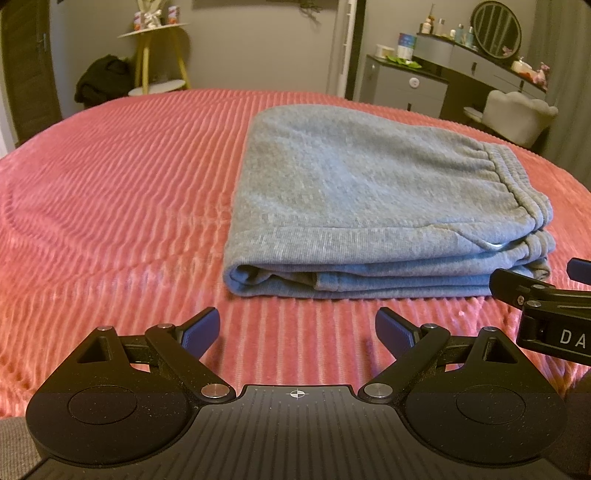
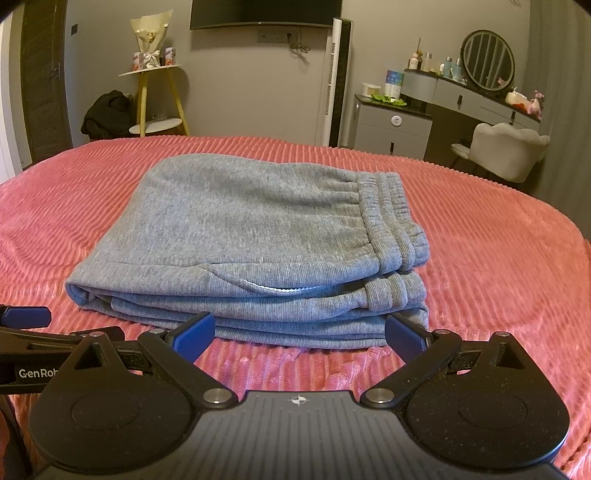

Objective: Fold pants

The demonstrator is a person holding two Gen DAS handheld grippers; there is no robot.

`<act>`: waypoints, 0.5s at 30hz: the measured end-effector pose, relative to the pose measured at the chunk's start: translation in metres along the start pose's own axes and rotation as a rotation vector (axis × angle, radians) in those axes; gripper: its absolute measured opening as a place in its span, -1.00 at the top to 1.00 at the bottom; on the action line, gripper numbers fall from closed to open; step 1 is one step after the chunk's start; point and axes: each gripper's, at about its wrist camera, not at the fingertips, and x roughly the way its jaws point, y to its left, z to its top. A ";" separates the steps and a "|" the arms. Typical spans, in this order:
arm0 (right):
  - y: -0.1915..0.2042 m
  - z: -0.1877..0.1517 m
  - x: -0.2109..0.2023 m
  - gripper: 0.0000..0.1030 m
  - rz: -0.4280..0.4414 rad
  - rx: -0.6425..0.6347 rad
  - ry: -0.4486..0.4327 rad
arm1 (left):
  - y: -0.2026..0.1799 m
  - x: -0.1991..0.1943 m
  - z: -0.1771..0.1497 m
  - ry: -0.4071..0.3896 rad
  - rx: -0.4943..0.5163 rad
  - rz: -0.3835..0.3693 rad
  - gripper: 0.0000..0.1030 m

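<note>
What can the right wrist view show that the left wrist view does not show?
Only the right wrist view shows the full wall television and the white tower fan top to bottom. Only the left wrist view shows the bare pink bedspread left of the pants. Both show the folded grey pants, untouched, and both grippers open: right gripper, left gripper.
</note>
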 end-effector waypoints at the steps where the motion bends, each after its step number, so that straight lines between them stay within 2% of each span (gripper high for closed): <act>1: 0.000 0.000 0.000 -0.92 0.000 0.000 0.000 | 0.000 0.000 0.000 0.000 0.000 0.000 -0.85; 15: -0.001 0.001 0.000 -0.92 0.001 -0.006 -0.002 | -0.001 -0.001 0.000 -0.001 0.001 -0.004 -0.85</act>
